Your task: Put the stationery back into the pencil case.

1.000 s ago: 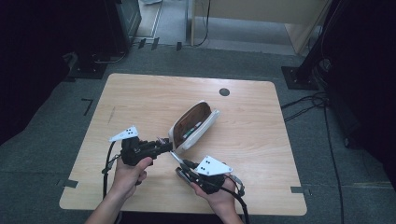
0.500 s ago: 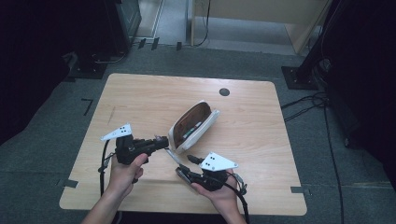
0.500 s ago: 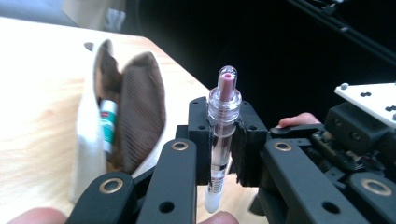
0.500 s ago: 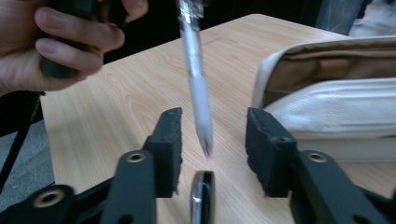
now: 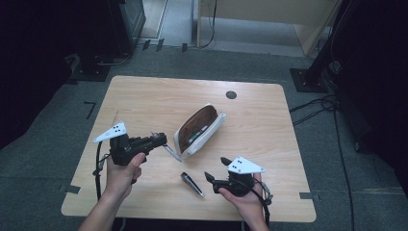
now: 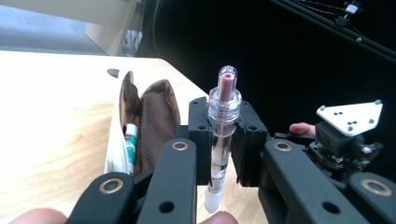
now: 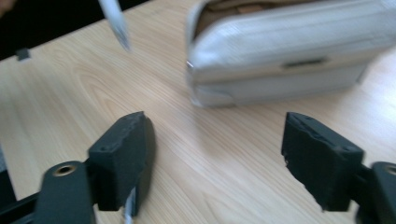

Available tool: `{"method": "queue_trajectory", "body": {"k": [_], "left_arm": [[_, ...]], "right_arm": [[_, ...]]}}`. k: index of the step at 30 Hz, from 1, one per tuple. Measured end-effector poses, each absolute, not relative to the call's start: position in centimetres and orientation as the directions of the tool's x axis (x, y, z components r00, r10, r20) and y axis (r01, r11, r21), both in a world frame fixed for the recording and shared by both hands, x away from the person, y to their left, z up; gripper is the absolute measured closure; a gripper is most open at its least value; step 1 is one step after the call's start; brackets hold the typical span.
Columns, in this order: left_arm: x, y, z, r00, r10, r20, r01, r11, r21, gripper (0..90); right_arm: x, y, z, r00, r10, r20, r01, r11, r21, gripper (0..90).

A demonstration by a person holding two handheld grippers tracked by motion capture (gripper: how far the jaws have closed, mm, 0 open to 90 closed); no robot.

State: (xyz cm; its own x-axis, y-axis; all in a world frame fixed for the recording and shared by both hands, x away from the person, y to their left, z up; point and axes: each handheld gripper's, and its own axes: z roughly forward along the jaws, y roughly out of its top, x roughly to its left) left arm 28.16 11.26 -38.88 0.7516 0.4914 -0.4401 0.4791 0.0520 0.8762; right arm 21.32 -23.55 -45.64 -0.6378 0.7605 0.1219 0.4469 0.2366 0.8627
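Observation:
My left gripper [image 5: 161, 140] [image 6: 223, 140] is shut on a clear pen [image 6: 224, 107] with a pink end; the pen's pale tip [image 5: 171, 152] slants down toward the table. Just right of it lies an open white pencil case [image 5: 201, 129] [image 6: 154, 121] [image 7: 289, 51] with a brown lining and a green-and-white item [image 6: 130, 140] inside. My right gripper [image 5: 215, 168] [image 7: 219, 154] hovers at the table's front. Its jaws have just been opening and hold nothing. A slim dark piece [image 5: 192, 185], like a pen cap, lies on the table left of it.
The light wooden table [image 5: 144, 101] has a round dark cable hole [image 5: 231, 95] near its far edge. Dark stands and cables surround the table on the grey floor. The left gripper view shows the right gripper [image 6: 345, 135] off to the right.
The right gripper has opened and drawn back to the right, leaving the slim dark piece on the table. The left gripper has lifted the pen slightly.

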Motion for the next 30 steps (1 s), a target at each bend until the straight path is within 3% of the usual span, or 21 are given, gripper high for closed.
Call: {"method": "queue_trajectory", "body": {"k": [15,22,30], "left_arm": [[28.9,10.6,-37.6,0.746,0.558,-0.363,0.405,0.051,0.913,80.9],[29.5,8.3,-37.8,0.747,0.609,-0.268,0.351,-0.019,0.936,80.9],[30.1,5.8,-38.7,0.741,0.655,-0.145,0.295,-0.123,0.948,80.9]], "right_arm": [[20.7,-31.7,-49.6,-0.463,0.878,0.124,0.601,0.208,0.772,17.8],[20.4,-34.8,-51.5,-0.372,0.920,0.123,0.658,0.168,0.734,18.0],[20.3,-36.2,-52.1,-0.331,0.935,0.124,0.672,0.142,0.726,18.4]]}}
